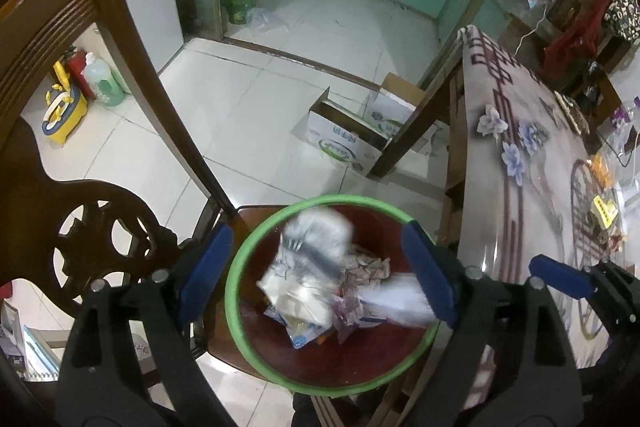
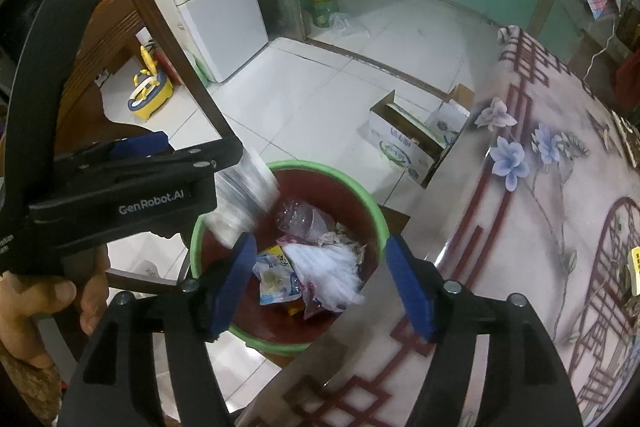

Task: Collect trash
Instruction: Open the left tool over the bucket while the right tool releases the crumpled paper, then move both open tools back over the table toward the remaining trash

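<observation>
Below your two grippers sits the green-rimmed bin (image 1: 236, 269), dark red inside, standing on a wooden chair (image 1: 48, 155) just beside the table (image 1: 520, 187) with the flowered cover. Your left gripper (image 1: 316, 267) hangs over the bin with its blue pads spread wide, one near each side of the rim, gripping nothing; a blurred white piece (image 1: 320, 231) shows between them, above the heap of trash (image 1: 320, 299). Your right gripper (image 2: 322, 279) is also parted, pads clear of everything, over the bin's edge and the table corner.

From the right wrist view you get what the left one hides: a crushed clear bottle (image 2: 304, 219), a blue-and-yellow snack packet (image 2: 276, 277) and a white plastic bag (image 2: 332, 273) lying inside, plus the left gripper from the side and the hand (image 2: 44, 303) holding it. The left wrist view alone shows a green bottle (image 1: 102, 83) on the floor behind the chair, and one blue pad of the right gripper at its right edge.
</observation>
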A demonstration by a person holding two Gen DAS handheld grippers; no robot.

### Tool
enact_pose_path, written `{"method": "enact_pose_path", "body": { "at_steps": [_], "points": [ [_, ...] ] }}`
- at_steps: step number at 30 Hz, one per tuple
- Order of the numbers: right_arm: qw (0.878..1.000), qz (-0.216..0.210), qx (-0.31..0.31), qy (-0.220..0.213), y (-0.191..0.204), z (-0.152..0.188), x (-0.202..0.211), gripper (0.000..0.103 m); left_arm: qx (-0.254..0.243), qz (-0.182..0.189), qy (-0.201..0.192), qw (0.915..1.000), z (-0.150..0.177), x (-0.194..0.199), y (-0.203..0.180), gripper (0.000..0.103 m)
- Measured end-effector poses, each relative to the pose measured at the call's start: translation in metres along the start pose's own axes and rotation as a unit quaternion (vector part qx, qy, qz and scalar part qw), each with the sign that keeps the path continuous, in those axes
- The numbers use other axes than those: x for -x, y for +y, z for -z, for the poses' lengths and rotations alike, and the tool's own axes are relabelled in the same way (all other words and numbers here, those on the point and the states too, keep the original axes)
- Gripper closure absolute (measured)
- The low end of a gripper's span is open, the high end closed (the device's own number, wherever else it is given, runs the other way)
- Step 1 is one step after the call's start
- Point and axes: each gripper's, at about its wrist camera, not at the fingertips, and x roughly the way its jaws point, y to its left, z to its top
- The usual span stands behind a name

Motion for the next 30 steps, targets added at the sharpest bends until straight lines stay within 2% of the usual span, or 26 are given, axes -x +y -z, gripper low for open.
{"method": "enact_pose_path", "body": {
  "at_steps": [7, 13, 16, 24, 30],
  "points": [
    [1.000, -0.002, 0.003, -0.023, -0.004, 0.005, 0.021, 0.034, 0.004, -0.006, -0.025, 0.9997, 0.004, 0.028, -0.002, 0.017],
    [0.998, 0.020, -0.035, -0.056, -0.033, 0.027, 0.056, 0.029, -0.011, 0.003, -0.048, 0.9988, 0.014, 0.058, -0.024, 0.017],
    [0.995, 0.036, -0.065, -0.069, -0.055, 0.043, 0.075, 0.024, -0.032, 0.010, -0.053, 0.9980, 0.022, 0.068, -0.047, 0.017],
    [0.987, 0.071, -0.123, -0.077, -0.132, 0.098, 0.114, 0.024, -0.072, 0.032, -0.058, 0.9952, 0.054, 0.088, -0.120, 0.017],
    [0.981, 0.098, -0.151, -0.069, -0.202, 0.148, 0.139, 0.024, -0.093, 0.051, -0.059, 0.9927, 0.077, 0.094, -0.189, 0.017]
  ]
}}
